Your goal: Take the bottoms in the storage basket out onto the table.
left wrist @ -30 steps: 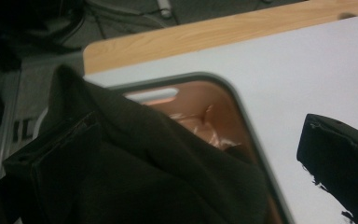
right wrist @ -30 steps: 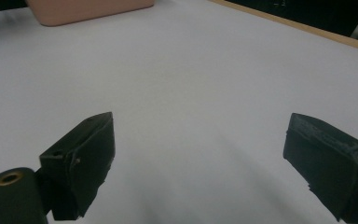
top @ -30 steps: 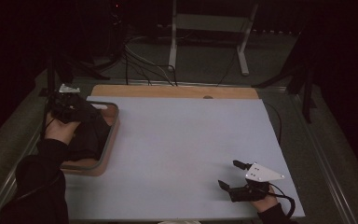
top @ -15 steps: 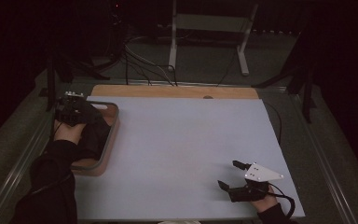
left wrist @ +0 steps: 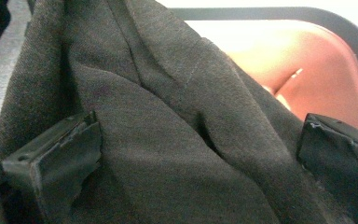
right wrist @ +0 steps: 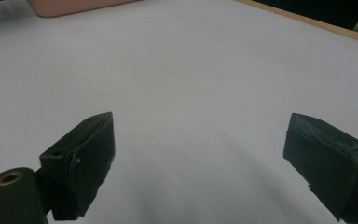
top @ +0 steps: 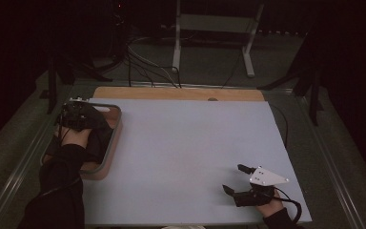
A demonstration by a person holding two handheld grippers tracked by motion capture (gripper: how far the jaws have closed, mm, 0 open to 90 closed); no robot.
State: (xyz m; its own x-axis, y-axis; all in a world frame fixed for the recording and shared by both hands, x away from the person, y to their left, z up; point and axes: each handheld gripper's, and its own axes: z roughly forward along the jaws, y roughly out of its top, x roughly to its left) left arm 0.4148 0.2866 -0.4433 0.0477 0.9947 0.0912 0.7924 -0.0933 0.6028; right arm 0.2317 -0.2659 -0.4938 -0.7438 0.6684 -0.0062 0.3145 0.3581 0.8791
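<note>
A dark grey-brown cloth lies heaped in a salmon tray with a dark rim at the table's left edge. My left gripper is over that tray. In the left gripper view my left gripper is open, its jaws spread wide and resting down on the folds of the cloth, with the tray showing behind. My right gripper rests near the front right of the white table top. It is open with nothing between the jaws, as the right gripper view also shows.
A wooden strip runs along the table's far edge. Cables and a white stand sit on the floor beyond. The tray's corner appears far off in the right gripper view.
The left forearm has shifted a little to the right and the left gripper has settled slightly over the cloth. The right gripper has stayed still.
</note>
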